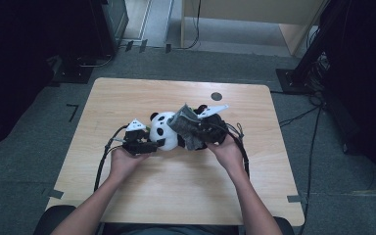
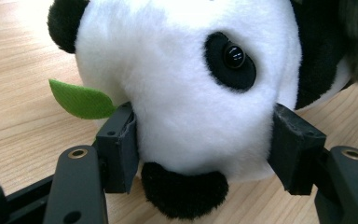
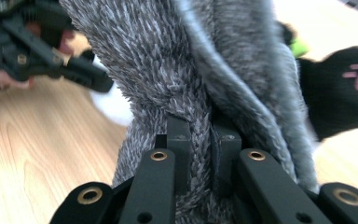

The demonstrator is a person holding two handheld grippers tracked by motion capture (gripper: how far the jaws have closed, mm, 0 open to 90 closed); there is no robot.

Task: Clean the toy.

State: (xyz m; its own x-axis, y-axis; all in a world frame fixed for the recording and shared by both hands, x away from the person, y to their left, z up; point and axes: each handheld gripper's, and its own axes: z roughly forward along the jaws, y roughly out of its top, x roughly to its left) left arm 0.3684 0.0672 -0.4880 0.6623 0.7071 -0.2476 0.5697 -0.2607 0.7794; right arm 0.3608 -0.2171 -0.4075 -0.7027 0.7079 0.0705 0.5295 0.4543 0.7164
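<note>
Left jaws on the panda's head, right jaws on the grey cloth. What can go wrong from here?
1. The right gripper pinches just a narrow fold of the grey fuzzy cloth; a pull may slip it free.
2. The left gripper squeezes the soft panda toy at the head; the plush may squirm out.
3. The cloth lies against the panda, so tugging it may drag the toy across the table.

Both forearms are entering from the near edge, bare, converging at mid-bench. Left gripper (image 1: 152, 145) is lying level, pointing right, its jaws gripping the panda's (image 2: 191, 93) head from both sides. Right gripper (image 1: 190, 128) is pointing left, its jaws pinching a fold of grey cloth (image 3: 186, 93).
</note>
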